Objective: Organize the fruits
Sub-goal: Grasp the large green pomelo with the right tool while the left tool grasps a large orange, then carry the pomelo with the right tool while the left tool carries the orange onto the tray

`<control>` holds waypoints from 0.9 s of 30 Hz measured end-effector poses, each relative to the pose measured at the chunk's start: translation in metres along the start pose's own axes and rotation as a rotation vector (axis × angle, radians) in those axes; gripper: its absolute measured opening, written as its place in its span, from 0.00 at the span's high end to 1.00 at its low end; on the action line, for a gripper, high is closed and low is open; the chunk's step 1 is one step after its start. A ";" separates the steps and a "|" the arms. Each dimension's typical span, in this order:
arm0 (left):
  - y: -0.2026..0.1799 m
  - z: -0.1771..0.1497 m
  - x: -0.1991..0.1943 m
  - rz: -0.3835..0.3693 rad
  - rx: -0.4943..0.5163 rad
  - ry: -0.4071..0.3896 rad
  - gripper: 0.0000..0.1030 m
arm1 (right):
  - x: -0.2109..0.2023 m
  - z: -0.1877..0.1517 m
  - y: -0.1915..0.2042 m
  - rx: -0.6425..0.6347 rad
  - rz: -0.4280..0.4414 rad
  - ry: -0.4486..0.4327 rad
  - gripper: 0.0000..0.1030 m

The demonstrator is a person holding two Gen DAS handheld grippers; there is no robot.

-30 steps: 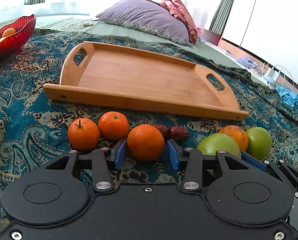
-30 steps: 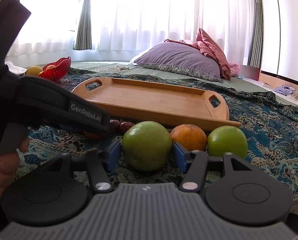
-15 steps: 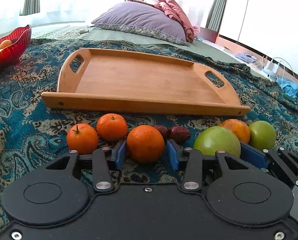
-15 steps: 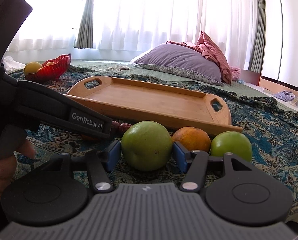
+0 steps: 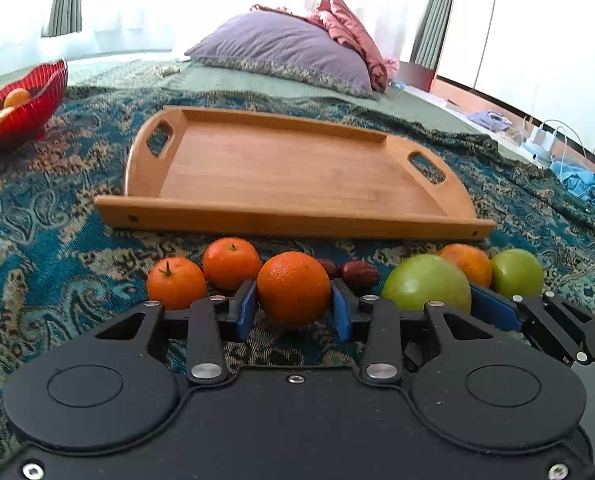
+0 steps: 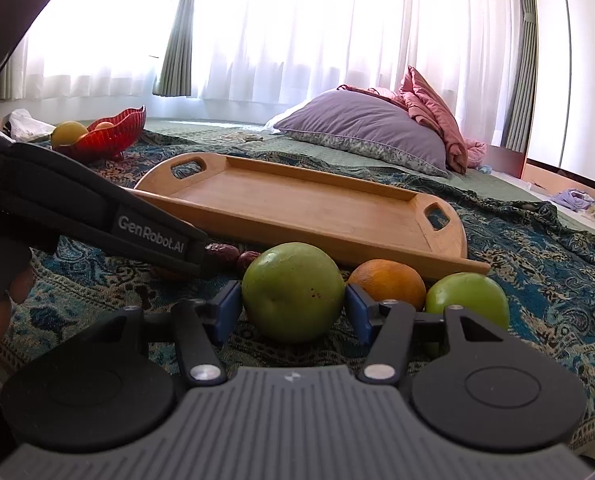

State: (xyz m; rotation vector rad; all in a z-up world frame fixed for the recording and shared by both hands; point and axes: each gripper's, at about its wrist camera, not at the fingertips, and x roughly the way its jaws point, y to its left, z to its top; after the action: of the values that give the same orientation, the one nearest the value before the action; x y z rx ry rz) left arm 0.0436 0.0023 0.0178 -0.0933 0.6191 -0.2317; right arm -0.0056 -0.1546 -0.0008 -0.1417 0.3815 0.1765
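My left gripper (image 5: 293, 310) is shut on an orange (image 5: 293, 287), lifted a little off the patterned blanket. Two more oranges (image 5: 176, 282) lie to its left and two dark dates (image 5: 359, 274) behind it. My right gripper (image 6: 293, 312) is shut on a large green apple (image 6: 293, 296), also seen in the left wrist view (image 5: 425, 283). An orange (image 6: 387, 283) and a smaller green apple (image 6: 467, 298) lie to its right. The empty wooden tray (image 5: 297, 222) lies just beyond the fruit, also in the right wrist view (image 6: 281, 220).
A red bowl (image 5: 33, 102) with yellow fruit stands far left on the blanket. A purple pillow (image 5: 285, 54) and pink bedding lie behind the tray. Blue cloth (image 5: 589, 186) and chargers are at the right. The left gripper's body (image 6: 97, 220) crosses the right wrist view.
Both grippers have risen slightly with their fruit held; the tray now appears seen from higher up. The other fruit has not moved.
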 end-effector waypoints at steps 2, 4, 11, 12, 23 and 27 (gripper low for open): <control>-0.001 0.002 -0.005 0.009 0.010 -0.017 0.64 | -0.002 0.001 -0.003 0.014 0.013 -0.001 0.42; 0.000 0.005 -0.010 0.015 0.014 -0.030 0.64 | -0.005 0.002 -0.008 0.036 0.027 -0.001 0.42; 0.000 0.017 -0.020 0.038 0.026 -0.058 0.64 | -0.024 0.018 -0.024 0.107 0.054 -0.068 0.42; 0.001 0.019 -0.021 0.041 0.029 -0.062 0.64 | -0.026 0.022 -0.026 0.113 0.054 -0.078 0.42; -0.001 0.050 -0.032 0.071 0.059 -0.121 0.64 | -0.033 0.057 -0.057 0.196 0.030 -0.138 0.42; 0.002 0.066 -0.031 0.083 0.048 -0.131 0.64 | -0.030 0.072 -0.072 0.219 0.015 -0.144 0.42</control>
State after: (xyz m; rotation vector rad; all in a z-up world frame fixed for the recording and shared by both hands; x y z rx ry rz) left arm 0.0578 0.0130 0.0885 -0.0366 0.4861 -0.1590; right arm 0.0068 -0.2166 0.0840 0.0894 0.2559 0.1574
